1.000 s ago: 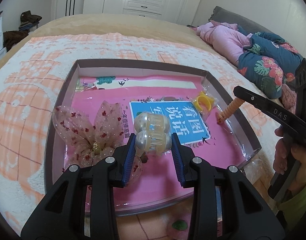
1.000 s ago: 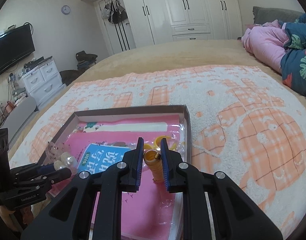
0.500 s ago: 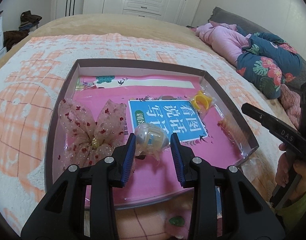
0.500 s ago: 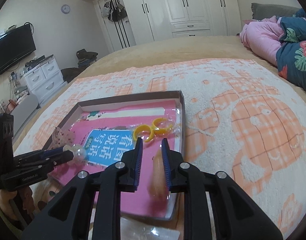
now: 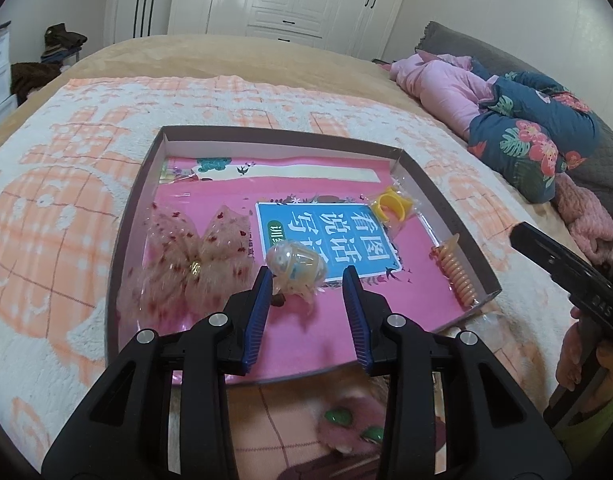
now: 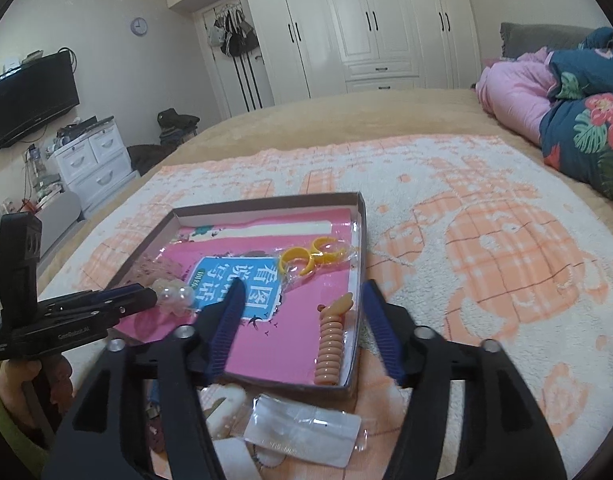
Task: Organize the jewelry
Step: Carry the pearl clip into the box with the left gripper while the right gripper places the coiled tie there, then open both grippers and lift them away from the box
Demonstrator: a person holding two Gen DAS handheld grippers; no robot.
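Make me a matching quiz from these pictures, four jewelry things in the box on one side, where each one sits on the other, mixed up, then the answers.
Things:
1. yellow rings
2. peach spiral hair tie
3. sheer bow
4. pearly hair clip

Places:
A. between the left gripper's open fingers
B. left part of the box
C. along the right wall
D. in a clear bag, far right corner

Pairs: 1-D, 2-C, 3-B, 4-A

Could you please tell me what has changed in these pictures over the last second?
The right gripper opened and released the orange spiral hair tie, now lying along the tray's right wall. The left gripper opened too, leaving the pearly bead hair clip on the pink sheet. The sheer bow and yellow rings stayed put.
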